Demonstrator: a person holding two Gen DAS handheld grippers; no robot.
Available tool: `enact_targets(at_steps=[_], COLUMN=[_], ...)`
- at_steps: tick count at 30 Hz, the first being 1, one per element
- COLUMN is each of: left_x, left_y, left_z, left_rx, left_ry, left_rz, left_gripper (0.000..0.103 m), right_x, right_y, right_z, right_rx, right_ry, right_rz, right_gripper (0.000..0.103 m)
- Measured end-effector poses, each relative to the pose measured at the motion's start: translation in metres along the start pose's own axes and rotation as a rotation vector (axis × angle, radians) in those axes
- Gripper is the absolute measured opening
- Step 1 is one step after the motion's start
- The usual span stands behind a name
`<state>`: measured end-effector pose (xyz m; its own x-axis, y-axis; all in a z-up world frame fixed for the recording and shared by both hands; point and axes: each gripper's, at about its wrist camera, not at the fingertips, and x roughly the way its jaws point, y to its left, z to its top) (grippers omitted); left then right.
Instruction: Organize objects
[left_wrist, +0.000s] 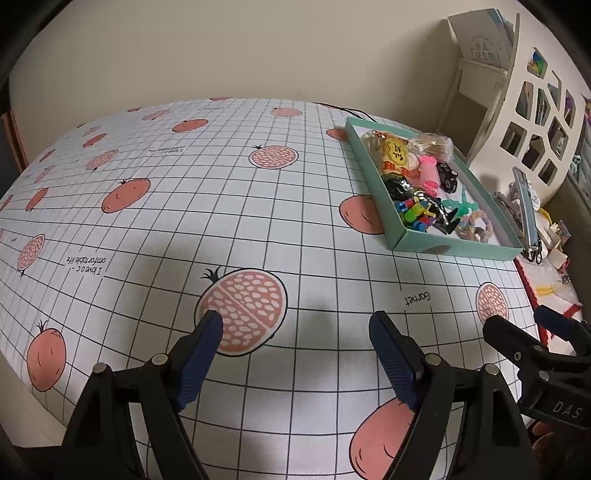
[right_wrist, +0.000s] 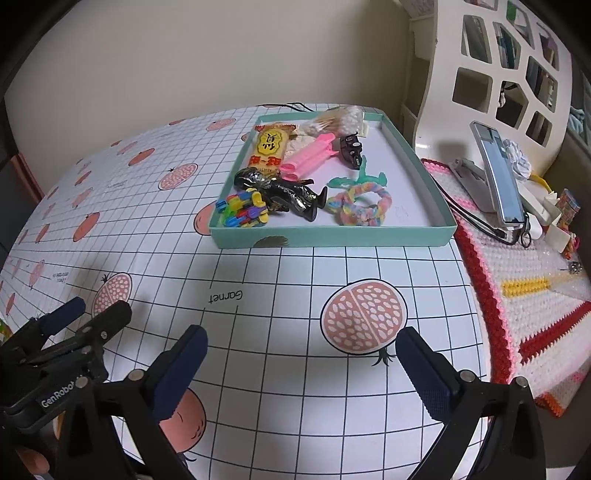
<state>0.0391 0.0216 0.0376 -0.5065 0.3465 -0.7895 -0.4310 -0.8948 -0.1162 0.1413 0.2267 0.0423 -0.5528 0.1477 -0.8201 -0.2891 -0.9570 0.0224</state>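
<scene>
**Both grippers empty above the table, toy tray ahead**

You hold two grippers low over a table (right_wrist: 332, 273) covered in a grid-and-pomegranate cloth. Your left gripper (left_wrist: 295, 326) has its jaws spread wide with nothing between them, and so does your right gripper (right_wrist: 301, 341). They sit side by side, each visible at the edge of the other's view.

The things to sort lie in a shallow teal tray (right_wrist: 332, 236) further along the table, ahead and towards your right. Inside it: a black figurine (right_wrist: 291, 190), a cluster of coloured links (right_wrist: 242, 210), a pastel braided ring (right_wrist: 360, 206), a pink plastic tube (right_wrist: 308, 155), a yellow snack packet (right_wrist: 267, 149), a small black toy car (right_wrist: 351, 147) and a green rubbery toy (right_wrist: 360, 177).

All of these look light. The figurine seems stiff and glossy, so it may slip; its torso looks the best hold. The braided ring looks soft and will likely squash, so pinch one strand. The packet probably crinkles; grip an edge.

The right view shows the tray's bare white floor and a phone on a stand (right_wrist: 498, 173) over a crocheted mat (right_wrist: 517, 291). The left view sees the tray obliquely, its contents overlapping.
</scene>
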Motion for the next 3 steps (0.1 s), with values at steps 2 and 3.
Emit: enact_targets(at_steps=[2, 3], left_x=[0.0007, 0.0014], left_y=[0.0009, 0.0016], left_z=[0.0, 0.0003], left_rx=[-0.003, -0.007], left_ry=[-0.003, -0.001], left_rz=[0.016, 0.013], left_gripper=[0.082, 0.082], right_x=[0.0012, 0.0017], right_y=[0.0008, 0.0013], right_z=[-0.0007, -0.0011], right_rx=[-0.003, -0.004], right_ry=[0.003, 0.005], right_rz=[0.001, 0.001], right_gripper=[0.103, 0.103])
